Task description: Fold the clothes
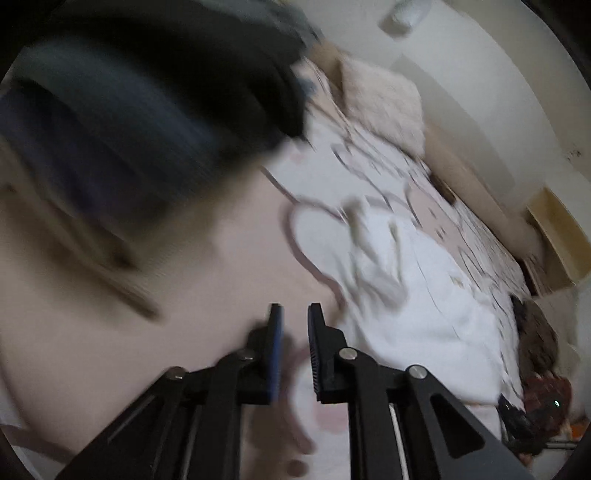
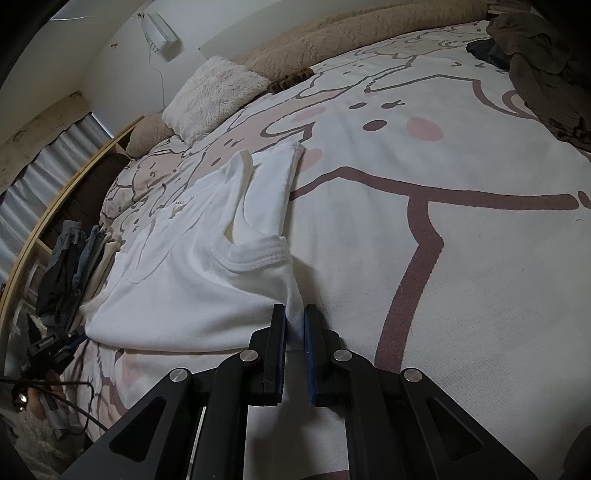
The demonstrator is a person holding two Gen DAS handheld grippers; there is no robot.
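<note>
The bed (image 2: 480,221) under your grippers is covered by a pale sheet with big brown-outlined cartoon figures and pink cheeks. Along its far edge runs a beige textured blanket (image 2: 351,33), with a fluffy cream pillow (image 2: 214,96) toward the far left corner. A brown heap of clothes (image 2: 543,74) sits at the far right corner, and a stack of dark and grey garments (image 2: 70,266) lies at the left edge. The white tank top (image 2: 192,280) is spread flat in the left half of the bed, straps pointing to the far edge (its label shows inside the neck). Your right gripper (image 2: 294,325) is pinching the top's near right corner. Your left gripper (image 1: 294,332) has its jaws nearly together with nothing between them; that view is badly blurred.
</note>
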